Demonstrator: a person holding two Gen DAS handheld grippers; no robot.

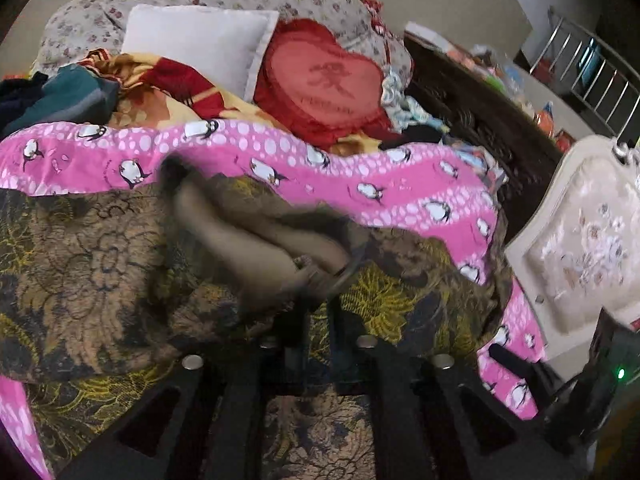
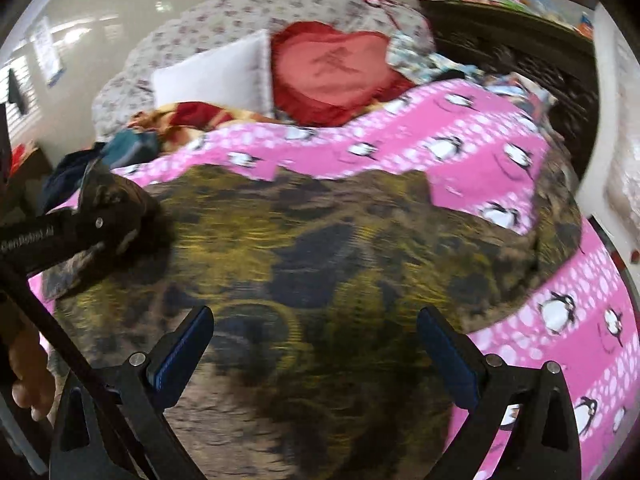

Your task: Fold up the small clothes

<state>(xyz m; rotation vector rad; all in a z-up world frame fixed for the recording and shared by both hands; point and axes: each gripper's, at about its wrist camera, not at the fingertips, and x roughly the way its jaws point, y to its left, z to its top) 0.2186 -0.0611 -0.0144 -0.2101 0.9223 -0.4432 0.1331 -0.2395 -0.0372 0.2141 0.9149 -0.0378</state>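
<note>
A brown and olive-yellow floral garment (image 2: pixel 320 264) lies spread over a pink penguin-print sheet (image 2: pixel 440 152), filling the centre and lower half of the right wrist view; its print mixes dark navy patches with yellow leaf shapes, and its far edge runs wavy against the pink. In the right wrist view the right gripper (image 2: pixel 316 344) hangs above the cloth with its 2 blue-padded fingers set wide apart and nothing between them. At the left edge of that view the left gripper (image 2: pixel 120 220) is clamped on a bunched corner of the garment. In the left wrist view the cloth (image 1: pixel 100 264) looks rumpled, one fold lifted and blurred at centre, and the fingers sit close together with fabric between them. A red heart-shaped cushion (image 1: pixel 324 80) and a white pillow (image 1: pixel 196 40) rest at the upper centre
</note>
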